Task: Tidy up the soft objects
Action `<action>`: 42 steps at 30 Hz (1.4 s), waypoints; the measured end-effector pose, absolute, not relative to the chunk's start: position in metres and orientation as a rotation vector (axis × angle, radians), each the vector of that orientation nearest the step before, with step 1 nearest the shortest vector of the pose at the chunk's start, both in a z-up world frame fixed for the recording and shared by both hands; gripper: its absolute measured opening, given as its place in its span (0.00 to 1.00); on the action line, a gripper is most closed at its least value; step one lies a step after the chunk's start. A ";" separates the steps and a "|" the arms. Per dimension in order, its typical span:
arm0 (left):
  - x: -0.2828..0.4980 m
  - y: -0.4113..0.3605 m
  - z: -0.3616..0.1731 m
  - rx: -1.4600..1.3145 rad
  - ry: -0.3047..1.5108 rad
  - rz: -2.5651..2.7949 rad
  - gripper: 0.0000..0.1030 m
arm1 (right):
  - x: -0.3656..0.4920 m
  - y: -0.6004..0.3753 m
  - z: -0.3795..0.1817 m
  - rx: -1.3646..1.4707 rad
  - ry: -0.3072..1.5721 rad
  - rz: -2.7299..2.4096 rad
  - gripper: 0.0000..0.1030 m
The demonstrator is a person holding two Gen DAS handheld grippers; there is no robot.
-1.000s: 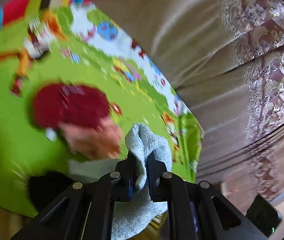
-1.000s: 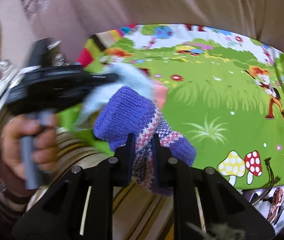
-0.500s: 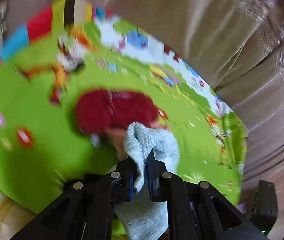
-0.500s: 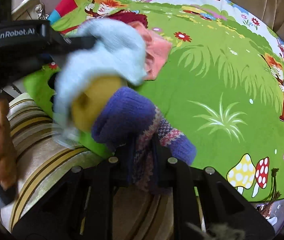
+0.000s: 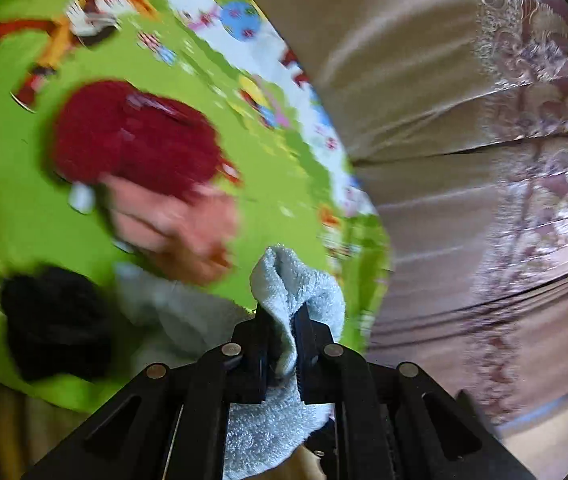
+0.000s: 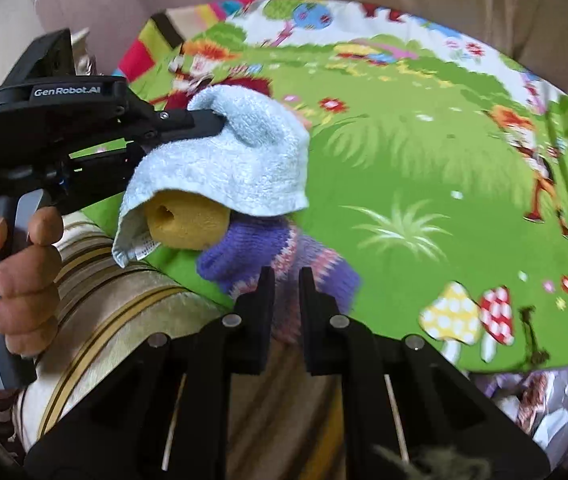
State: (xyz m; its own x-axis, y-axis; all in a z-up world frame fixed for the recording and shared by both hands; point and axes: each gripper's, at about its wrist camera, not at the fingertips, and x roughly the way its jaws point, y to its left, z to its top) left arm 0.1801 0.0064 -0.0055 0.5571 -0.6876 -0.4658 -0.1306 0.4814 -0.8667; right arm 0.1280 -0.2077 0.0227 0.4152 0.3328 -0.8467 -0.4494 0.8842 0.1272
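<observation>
I have both grippers loaded and lifted above the green play mat (image 6: 424, 168); I judge this as the carry step, with placement not yet done.

Left gripper (image 5: 281, 320): jaws nearly closed, pinching one light blue towel (image 5: 296, 280). In the right wrist view the towel (image 6: 235, 152) hangs from the fingertips and drapes over a yellow sponge (image 6: 185, 222), which sits just below the left fingers. I cannot tell whether the sponge is carried inside the towel or only lies behind it.

Right gripper (image 6: 282, 280): jaws nearly closed on one purple knitted sock (image 6: 251, 252), which projects forward and to the left of the fingertips.

Ahead of the left gripper, on the mat, lie one dark red item (image 5: 135, 136), one pink item (image 5: 175, 224), one black item (image 5: 55, 320) and one pale grey cloth (image 5: 171, 316), bunched together. All four are motion-blurred.

Next move, in my judgement: bring each held item down onto that group, then open the jaws. Limp fabric may snag on the pads on release.
</observation>
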 end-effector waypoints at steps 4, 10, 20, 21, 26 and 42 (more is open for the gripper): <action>0.189 -0.014 0.002 -0.792 0.909 -0.267 0.10 | 0.129 -0.230 0.029 -0.115 1.025 0.447 0.15; 0.196 -0.008 0.000 -0.684 0.928 -0.178 0.16 | 0.135 -0.227 0.021 -0.119 1.042 0.461 0.42; 0.193 0.018 -0.002 -0.785 0.938 -0.208 0.47 | 0.144 -0.153 0.018 -0.183 1.000 0.717 0.62; 0.191 0.021 -0.002 -0.791 0.938 -0.207 0.49 | 0.151 -0.146 0.012 -0.205 1.009 0.701 0.62; 0.196 0.022 -0.010 -0.750 0.983 -0.212 0.49 | 0.169 -0.116 -0.012 -0.251 1.037 0.763 0.66; 0.176 0.039 0.016 -0.961 0.837 -0.347 0.13 | 0.150 -0.145 0.026 -0.109 0.844 0.832 0.39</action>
State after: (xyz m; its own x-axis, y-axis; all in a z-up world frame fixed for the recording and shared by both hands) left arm 0.1763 0.0385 0.0155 0.6455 -0.6016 -0.4705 -0.0925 0.5499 -0.8301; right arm 0.1501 -0.1446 0.0260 0.3768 0.6082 -0.6987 -0.6897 0.6877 0.2268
